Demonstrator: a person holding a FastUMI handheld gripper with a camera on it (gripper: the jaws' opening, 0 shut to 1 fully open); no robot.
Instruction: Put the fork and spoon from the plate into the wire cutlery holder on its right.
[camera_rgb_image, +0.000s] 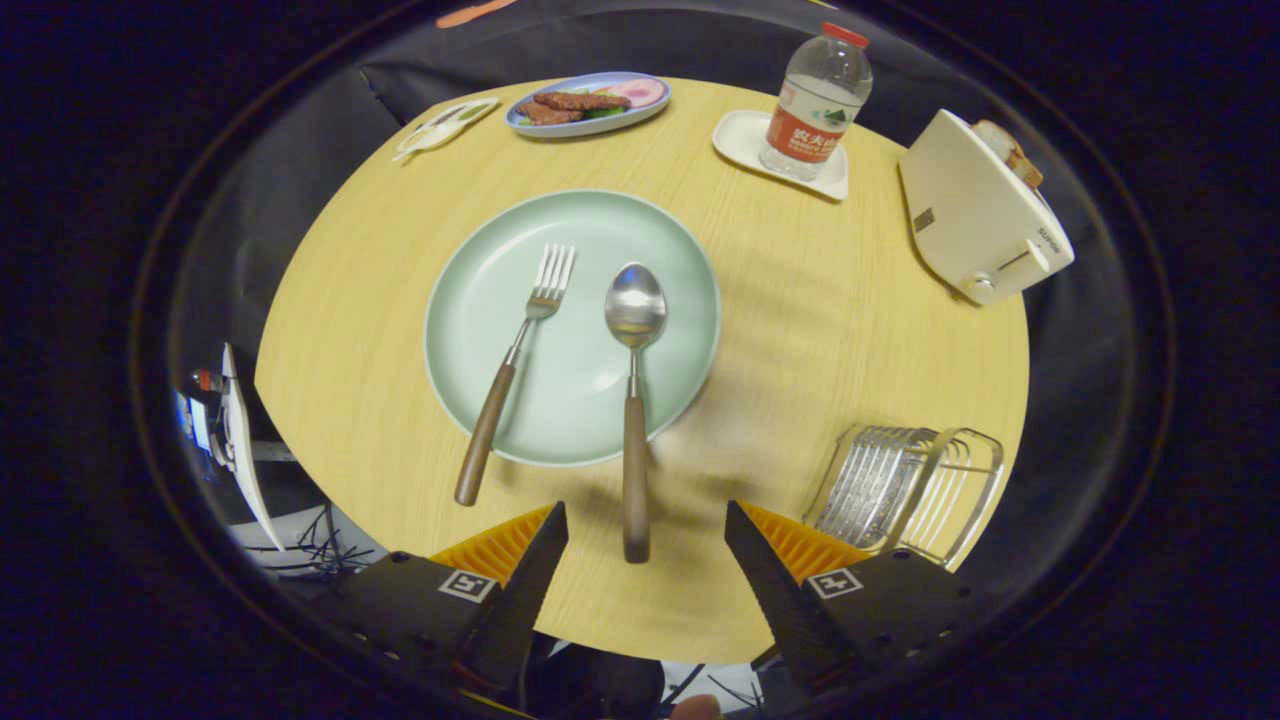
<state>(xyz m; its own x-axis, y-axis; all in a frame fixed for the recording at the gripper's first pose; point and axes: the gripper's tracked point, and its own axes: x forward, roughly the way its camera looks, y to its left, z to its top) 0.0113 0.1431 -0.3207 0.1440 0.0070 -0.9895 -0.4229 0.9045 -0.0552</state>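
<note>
On the plate (680, 290) lie fork (515, 362) and spoon (634, 400); the hand-held gripper (646, 535) gapes wide, straddling the spoon's handle end without touching it.

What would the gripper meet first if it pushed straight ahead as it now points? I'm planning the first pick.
Most likely the spoon: the open gripper has its wooden handle end lying between the fingers, just ahead. Height above the table is unclear, so it might pass over it.

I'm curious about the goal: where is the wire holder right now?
The wire holder stands on the table, right of the plate, just beyond the open gripper.
</note>
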